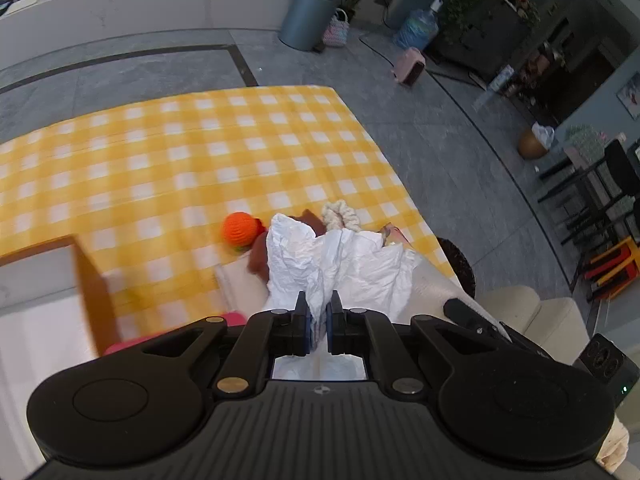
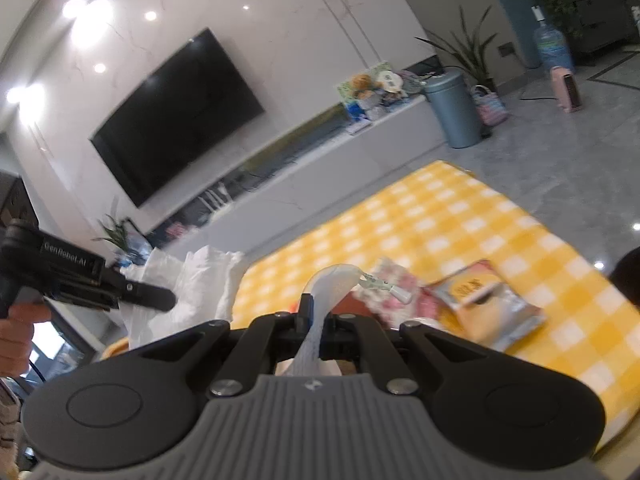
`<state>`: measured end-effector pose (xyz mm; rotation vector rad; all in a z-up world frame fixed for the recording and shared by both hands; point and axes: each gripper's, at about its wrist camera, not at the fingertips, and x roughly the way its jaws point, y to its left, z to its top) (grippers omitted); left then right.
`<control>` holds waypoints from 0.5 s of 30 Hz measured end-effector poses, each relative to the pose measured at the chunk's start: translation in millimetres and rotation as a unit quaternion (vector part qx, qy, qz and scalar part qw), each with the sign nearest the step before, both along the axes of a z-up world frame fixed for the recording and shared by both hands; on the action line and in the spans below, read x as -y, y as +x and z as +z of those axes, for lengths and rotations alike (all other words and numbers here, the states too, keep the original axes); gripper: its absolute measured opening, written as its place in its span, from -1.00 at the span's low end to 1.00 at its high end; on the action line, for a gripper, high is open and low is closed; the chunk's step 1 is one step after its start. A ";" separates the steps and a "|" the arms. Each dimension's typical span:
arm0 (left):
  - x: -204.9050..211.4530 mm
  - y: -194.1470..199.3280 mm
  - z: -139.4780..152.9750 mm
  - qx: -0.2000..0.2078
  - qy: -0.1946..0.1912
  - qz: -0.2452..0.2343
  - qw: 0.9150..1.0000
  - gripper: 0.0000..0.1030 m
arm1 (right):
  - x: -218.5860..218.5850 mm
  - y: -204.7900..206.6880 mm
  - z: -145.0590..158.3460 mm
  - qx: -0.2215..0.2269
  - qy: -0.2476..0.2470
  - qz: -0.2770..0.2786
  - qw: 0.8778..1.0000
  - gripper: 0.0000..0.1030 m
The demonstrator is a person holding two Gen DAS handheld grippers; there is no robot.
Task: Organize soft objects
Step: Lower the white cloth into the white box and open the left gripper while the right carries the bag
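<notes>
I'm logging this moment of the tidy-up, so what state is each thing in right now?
Left gripper: shut on the white bag.
Right gripper: shut on a white strip.
White bag: crumpled, lifted.
Orange ball: lying loose on the checked cloth.
Cream scrunchie: lying on the cloth.
Snack packet: lying flat, closed.
Bin: lid shut.

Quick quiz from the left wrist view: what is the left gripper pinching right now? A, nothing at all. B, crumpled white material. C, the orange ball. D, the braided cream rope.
B: the left gripper is shut on the crumpled white material, which bunches up from between its pads, while the orange ball and the rope lie apart on the checked cloth.
</notes>
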<state>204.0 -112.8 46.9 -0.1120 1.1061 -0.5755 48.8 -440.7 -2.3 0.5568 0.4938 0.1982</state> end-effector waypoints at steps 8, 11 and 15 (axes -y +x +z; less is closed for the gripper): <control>-88.6 -59.9 36.5 0.063 0.031 0.056 0.996 -0.85 | -33.9 -29.0 43.8 0.072 0.010 0.071 0.995 -1.00; -123.3 -82.6 33.2 0.075 0.059 0.089 0.991 -0.85 | -53.9 -38.3 61.3 0.089 -0.003 0.090 0.992 -1.00; -166.6 -106.9 17.8 0.092 0.071 0.146 0.982 -0.85 | -88.4 -47.2 79.2 0.103 -0.028 0.115 0.988 -1.00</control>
